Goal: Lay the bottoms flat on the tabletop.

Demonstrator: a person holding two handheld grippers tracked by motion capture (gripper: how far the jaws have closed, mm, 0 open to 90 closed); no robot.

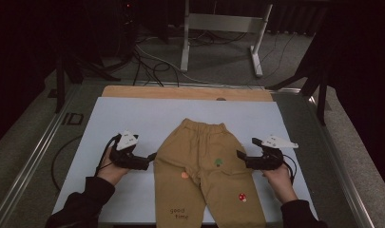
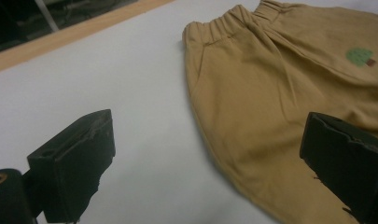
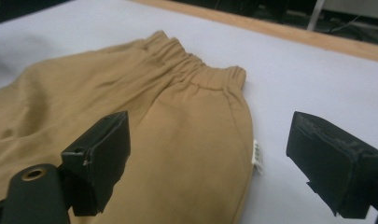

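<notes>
A pair of tan trousers lies flat on the white sheet covering the bench, waistband away from the person, between the two tools. The left tool sits at the trousers' left edge, jaws spread wide and grasping nothing; one jaw is over bare sheet, the other over the cloth. The right tool is at the opposite edge, likewise released, its jaws straddling the side seam where a small white label pokes out.

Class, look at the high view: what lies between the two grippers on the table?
The tan cotton trousers lie flat on the pale sheet, between the left gripper and right gripper.
</notes>
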